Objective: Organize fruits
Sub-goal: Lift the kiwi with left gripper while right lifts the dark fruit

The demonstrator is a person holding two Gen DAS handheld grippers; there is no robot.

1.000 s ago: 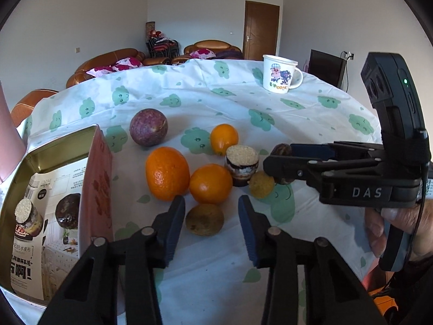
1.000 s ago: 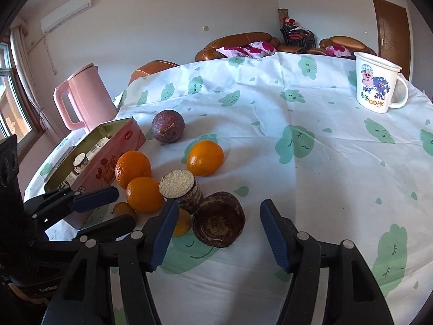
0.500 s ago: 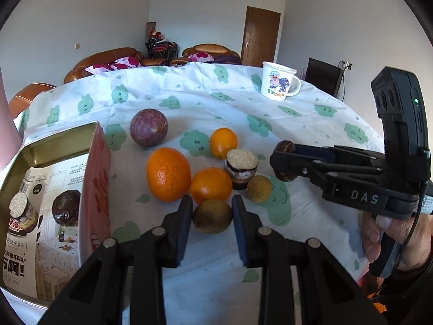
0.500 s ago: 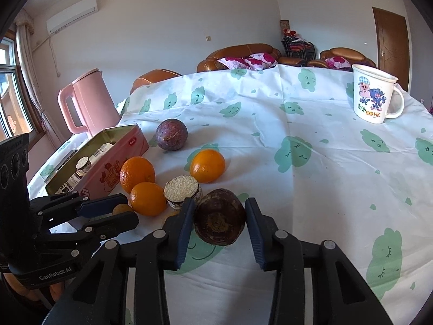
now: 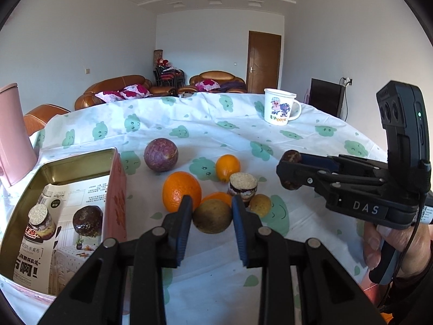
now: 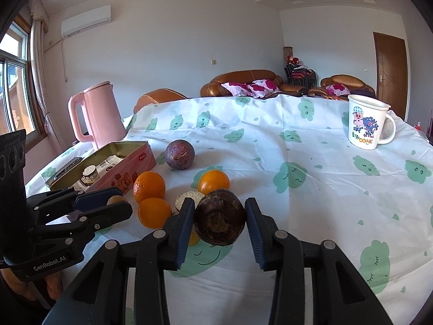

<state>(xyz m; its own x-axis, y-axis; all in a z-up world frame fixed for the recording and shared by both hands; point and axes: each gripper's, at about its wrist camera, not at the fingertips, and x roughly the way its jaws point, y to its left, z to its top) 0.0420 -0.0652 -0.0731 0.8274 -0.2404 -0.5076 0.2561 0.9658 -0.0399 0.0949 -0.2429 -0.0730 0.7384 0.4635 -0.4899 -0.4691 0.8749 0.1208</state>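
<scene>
**Tin lies to the left of both held fruits; the left hand is nearer**

The brown-green fruit (image 5: 212,216) sits between the pads of the left hand-held gripper (image 5: 212,216), which is closed down onto its sides; it appears to be raised a little off the desk (image 5: 311,146), though its underside is not clear enough to be sure. The dark round fruit (image 6: 219,221) is pinched the same way in the right hand-held gripper (image 6: 219,223), and the left wrist view shows it held above the cloth. Neither fruit has a marked long axis, so orientation matters little.

What matters is direction: the open pink tin (image 5: 117,189), already holding two pieces, stands to the left of the left hand-held gripper and just beside it, while the right hand-held gripper is well apart from it, with the large orange (image 5: 181,191), the small orange (image 5: 227,167), the cut piece (image 5: 243,187) and the purple fruit (image 5: 161,155) between. By my judgement the left hand should go first, lifting over the tin's near wall.
</scene>
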